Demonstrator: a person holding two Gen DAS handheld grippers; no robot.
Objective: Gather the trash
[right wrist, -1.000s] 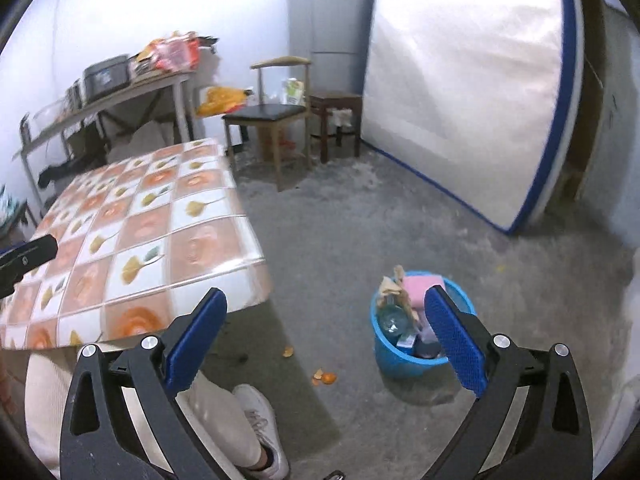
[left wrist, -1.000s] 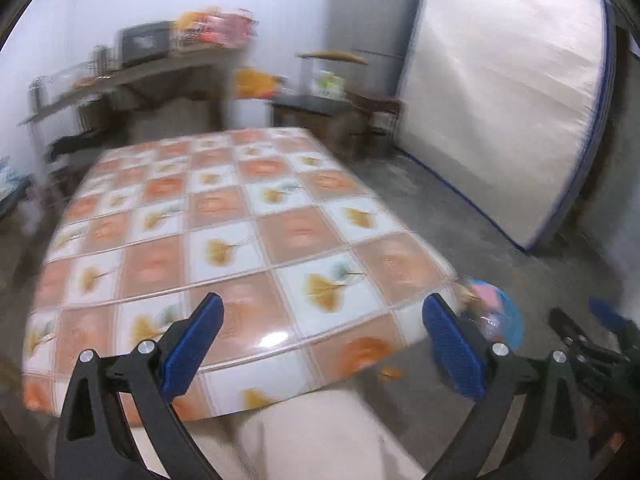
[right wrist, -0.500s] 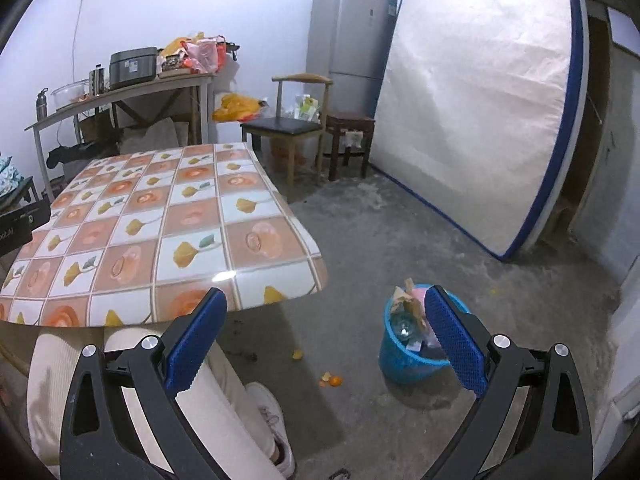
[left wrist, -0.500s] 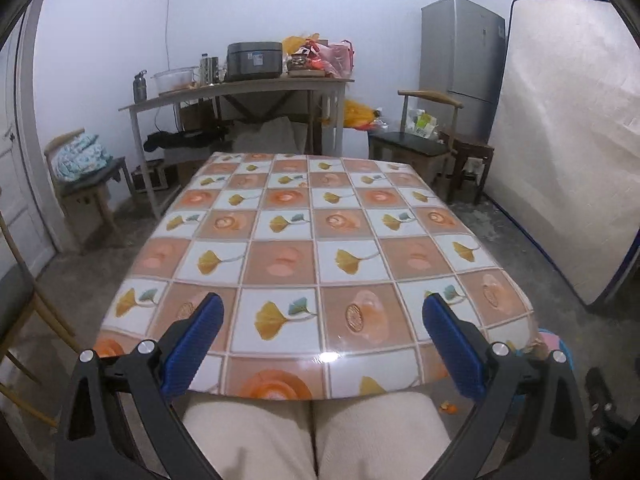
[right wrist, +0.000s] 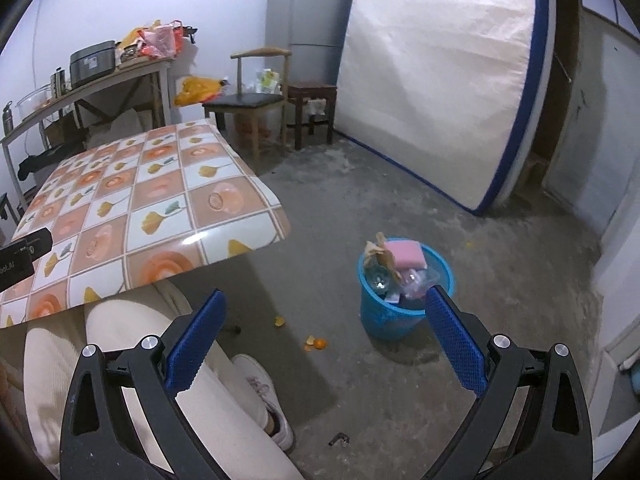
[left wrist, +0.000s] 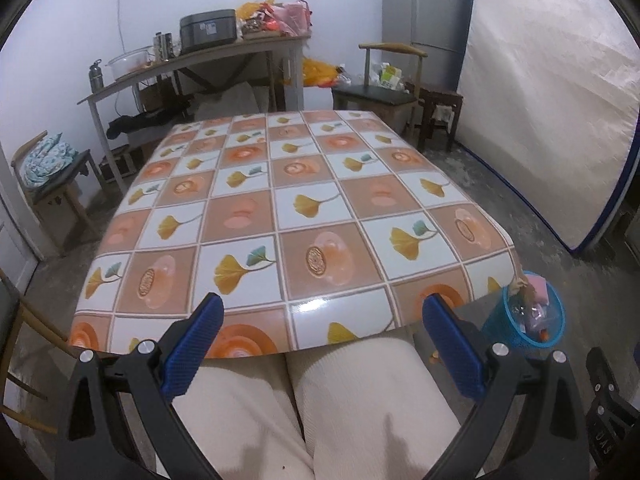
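Seated person's left gripper [left wrist: 320,344] hangs wide open and empty over a bare tiled-pattern desk [left wrist: 288,208], while the equally open, empty right gripper [right wrist: 324,336] faces orange peel scraps [right wrist: 314,343] on the floor beside the full blue trash basket [right wrist: 394,312], likely next to collect.

The left gripper [left wrist: 322,346] hangs wide open over the person's lap [left wrist: 312,408], at the near edge of the table [left wrist: 280,216]. A blue bin [left wrist: 524,316] stands on the floor to the right, apparently full of trash.
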